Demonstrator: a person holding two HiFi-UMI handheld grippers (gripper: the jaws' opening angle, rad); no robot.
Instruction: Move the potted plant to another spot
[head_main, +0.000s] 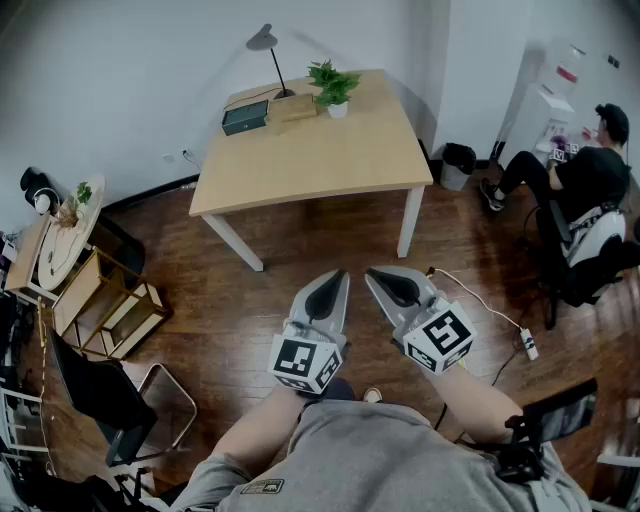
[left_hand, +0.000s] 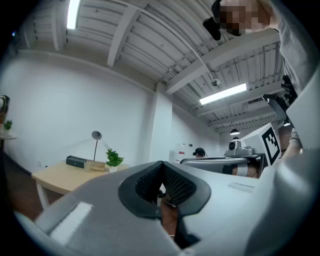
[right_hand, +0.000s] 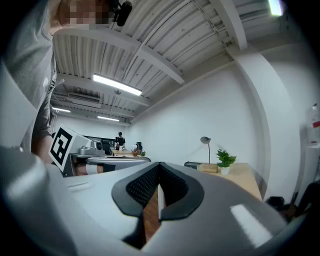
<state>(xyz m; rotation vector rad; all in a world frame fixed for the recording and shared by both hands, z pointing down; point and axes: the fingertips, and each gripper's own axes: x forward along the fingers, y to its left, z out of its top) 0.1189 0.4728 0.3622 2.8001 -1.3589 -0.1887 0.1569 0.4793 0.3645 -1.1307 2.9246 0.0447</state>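
Head view shows the task not yet begun. The potted plant (head_main: 333, 88) stands upright at the far edge of the desk (head_main: 320, 160), toward its far right corner, just beside a wooden block (head_main: 292, 108). A lamp (head_main: 268, 45) and a dark box (head_main: 245, 117) stand further along that far edge, toward the desk's far left corner.

Both tools hang over the wood floor (head_main: 250, 310) on the near side of the desk, well apart from it and from the plant. The left tool (head_main: 336, 280) has its jaws pressed together with nothing between them. The right tool (head_main: 378, 276) is likewise closed and empty. Each gripper view looks along closed pads, level, toward the desk in the distance, with the plant small on its top.

Everything is left to do, by my reading: walk up to the desk, spread a tool's jaws, take the pot, lift it, and set it down somewhere else. Most of the desk top nearer the person is bare and could serve as the new spot.
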